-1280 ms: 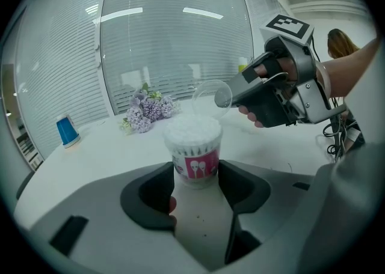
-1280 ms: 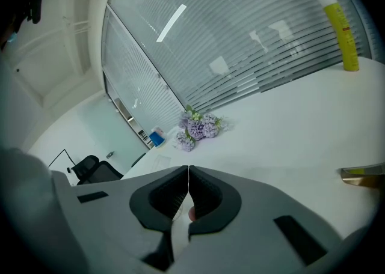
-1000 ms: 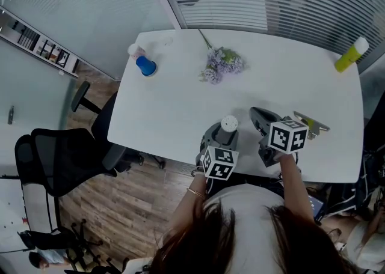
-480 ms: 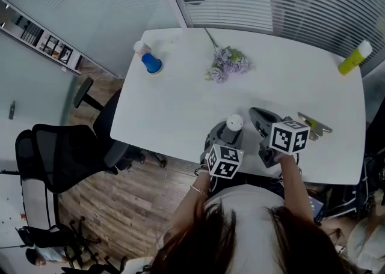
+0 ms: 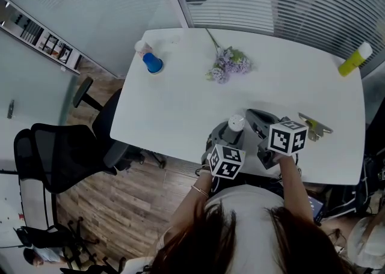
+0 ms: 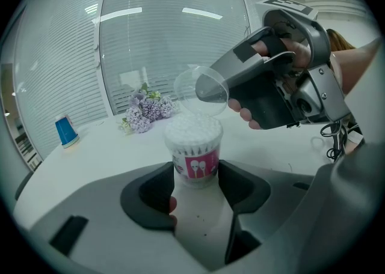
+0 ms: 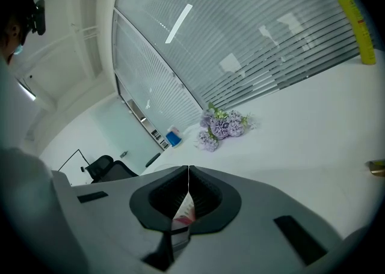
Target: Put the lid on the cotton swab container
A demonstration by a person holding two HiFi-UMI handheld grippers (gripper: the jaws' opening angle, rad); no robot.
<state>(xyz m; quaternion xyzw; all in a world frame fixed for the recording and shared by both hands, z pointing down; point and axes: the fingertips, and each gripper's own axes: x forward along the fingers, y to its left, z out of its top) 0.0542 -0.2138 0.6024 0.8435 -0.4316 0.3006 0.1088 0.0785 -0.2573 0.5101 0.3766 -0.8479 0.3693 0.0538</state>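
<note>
Left gripper view: the cotton swab container (image 6: 194, 146) is full of white swabs and open on top, at the near edge of the white table (image 5: 180, 104).
Lid (image 6: 201, 91): clear and round, tilted, just above the swabs, not on yet.
Right gripper (image 7: 188, 185): jaws pinched tight on the Lid's thin edge.
Left gripper (image 6: 195, 173): jaws squeeze the container from both sides.
Far side: purple flowers (image 6: 144, 110), blue cup (image 6: 65, 131) and yellow bottle (image 5: 352, 58), all well apart.

Wide tabletop (image 5: 289, 83) between flowers (image 5: 227, 64) and yellow bottle (image 5: 353, 59)
</note>
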